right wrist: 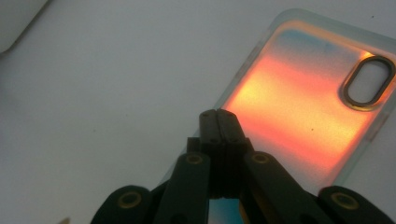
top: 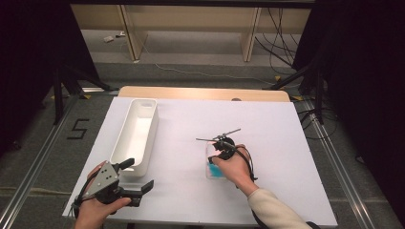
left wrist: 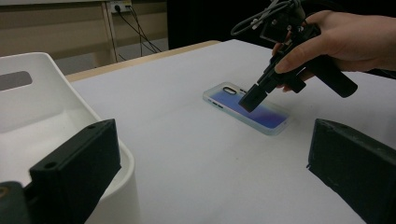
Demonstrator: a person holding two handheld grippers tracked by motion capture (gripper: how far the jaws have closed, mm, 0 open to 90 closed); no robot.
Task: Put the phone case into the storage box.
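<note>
Even overhead light on the white rectangular table sheet [top: 191,191], surroundings beyond it dark. Iridescent translucent phone case [right wrist: 299,107] glows orange close-up, slightly soft. Black foreground jaws blurred.

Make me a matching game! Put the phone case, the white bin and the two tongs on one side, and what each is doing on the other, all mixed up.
Things:
1. phone case
2. white bin
3. left tongs
4. right tongs

States:
A. shut, tips down at the case
B. open, held beside the bin's near end
C. lying flat on the table
D. standing empty at the table's left

Pairs: 1-C, 2-D, 3-B, 4-A
</note>
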